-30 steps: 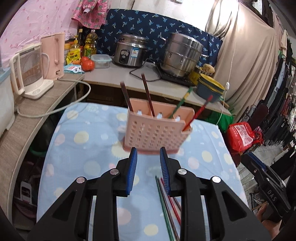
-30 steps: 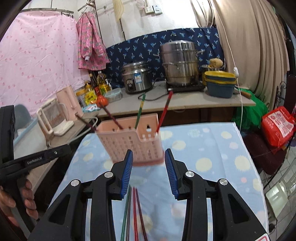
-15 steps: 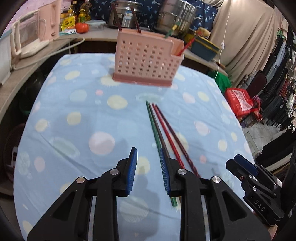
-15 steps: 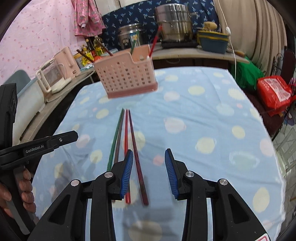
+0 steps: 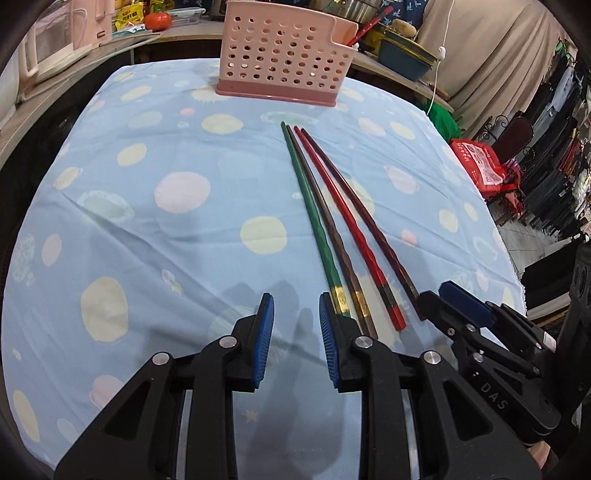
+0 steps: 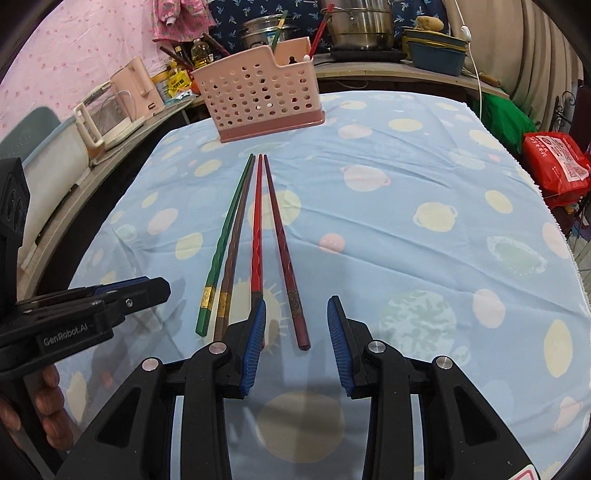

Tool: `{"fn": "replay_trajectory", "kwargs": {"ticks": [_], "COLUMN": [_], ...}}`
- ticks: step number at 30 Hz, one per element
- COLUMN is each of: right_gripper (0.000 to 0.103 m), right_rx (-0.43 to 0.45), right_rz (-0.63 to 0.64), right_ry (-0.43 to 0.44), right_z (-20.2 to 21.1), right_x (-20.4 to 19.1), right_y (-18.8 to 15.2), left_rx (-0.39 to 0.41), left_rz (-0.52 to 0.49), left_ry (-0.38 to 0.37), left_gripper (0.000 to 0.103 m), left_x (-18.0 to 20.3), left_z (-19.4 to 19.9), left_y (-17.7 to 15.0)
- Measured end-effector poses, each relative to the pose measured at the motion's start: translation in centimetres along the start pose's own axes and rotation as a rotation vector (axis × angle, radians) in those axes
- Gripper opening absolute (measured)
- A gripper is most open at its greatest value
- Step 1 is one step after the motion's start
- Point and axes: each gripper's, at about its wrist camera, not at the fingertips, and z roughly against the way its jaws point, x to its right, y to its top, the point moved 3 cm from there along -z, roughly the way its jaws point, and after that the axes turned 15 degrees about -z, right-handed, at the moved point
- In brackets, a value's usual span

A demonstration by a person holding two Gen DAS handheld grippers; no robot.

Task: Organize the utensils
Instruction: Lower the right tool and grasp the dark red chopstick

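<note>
Counts: 4 loose chopsticks, 1 holder, 2 grippers.

On the cloth, centre of frame: one green chopstick (image 6: 226, 236), one brown chopstick (image 6: 236, 240), one red chopstick (image 6: 257, 225), one maroon chopstick (image 6: 282, 243), side by side. One pink holder (image 6: 258, 92) at top centre with at least four more chopsticks standing in it. One left gripper (image 5: 293, 325), one right gripper (image 6: 295, 325). Upper background: two steel pots (image 6: 360, 18), one pink kettle (image 6: 138, 83), one red bag (image 6: 556, 166).

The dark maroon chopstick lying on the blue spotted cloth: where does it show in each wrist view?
Left wrist: the dark maroon chopstick is rightmost of four, running toward the right gripper.
Right wrist: it is again rightmost, its butt between the open fingers.
Shared landmark: the pink perforated plastic utensil basket stands beyond the tips.
</note>
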Motion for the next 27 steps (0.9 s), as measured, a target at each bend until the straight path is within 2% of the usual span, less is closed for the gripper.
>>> {"fn": "replay_trajectory", "kwargs": {"ticks": [3,9,13,27], "right_gripper": [0.030,0.022,0.010,0.009], "right_rx": [-0.007,-0.013,-0.008,-0.009], "right_rz": [0.013,0.026,0.031,-0.004], "right_ry": [-0.012,-0.025,-0.034,-0.016], "right_z": [-0.7,-1.4,-1.5,-1.1], "right_x": [-0.1,0.0,0.2,1.2], "right_y": [-0.2,-0.2,-0.2,-0.4], "left_rx": [-0.005,-0.010,-0.015,-0.024], "left_rz": [-0.009,-0.025,-0.034,-0.078], "left_ry": [0.002,-0.010,-0.020,-0.007], "left_gripper": [0.029,0.029,0.030,0.028], "left_x": [0.4,1.2,1.7,3.0], "left_z": [-0.3,-0.7,-1.1,-2.6], "left_y": [-0.1,0.0,0.0,0.5]}}
